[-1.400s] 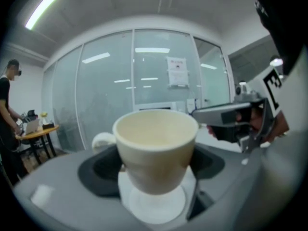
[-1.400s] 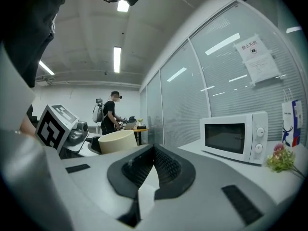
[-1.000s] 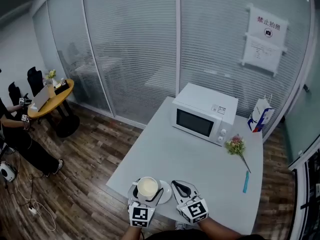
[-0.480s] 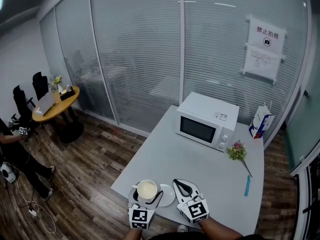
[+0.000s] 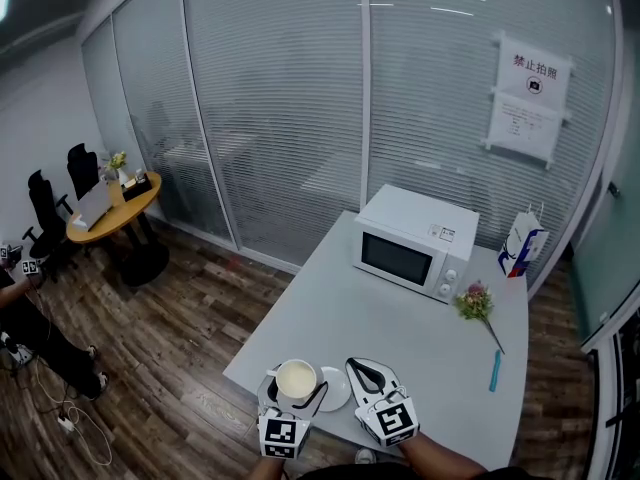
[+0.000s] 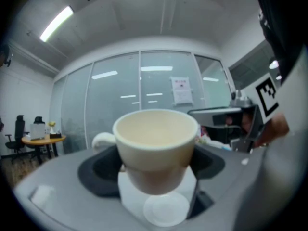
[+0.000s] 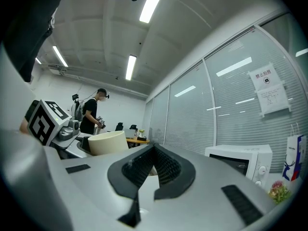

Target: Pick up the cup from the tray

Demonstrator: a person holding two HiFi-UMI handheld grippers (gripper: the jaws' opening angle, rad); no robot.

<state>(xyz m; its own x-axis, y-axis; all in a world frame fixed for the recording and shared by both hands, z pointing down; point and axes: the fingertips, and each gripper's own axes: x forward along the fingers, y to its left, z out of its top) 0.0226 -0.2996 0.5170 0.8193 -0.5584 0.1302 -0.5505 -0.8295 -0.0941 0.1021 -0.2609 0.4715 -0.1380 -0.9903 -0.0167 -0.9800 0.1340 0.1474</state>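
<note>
Both jaws of the left gripper are closed in on the cream cup, their dark pads pressing its lower body from either side. The right gripper has its jaws together on nothing and waits just beside.

The grasp looks made. In the head view the cup hangs at the left edge of the small white round tray, over the near corner of the grey desk. It seems to be raised off the tray, though no view shows the gap plainly. What is probably left is to lift it well clear.

The cup stands upright with its long axis vertical and its mouth facing up. Its handle points to the left of the left gripper's view. It appears empty.
</note>
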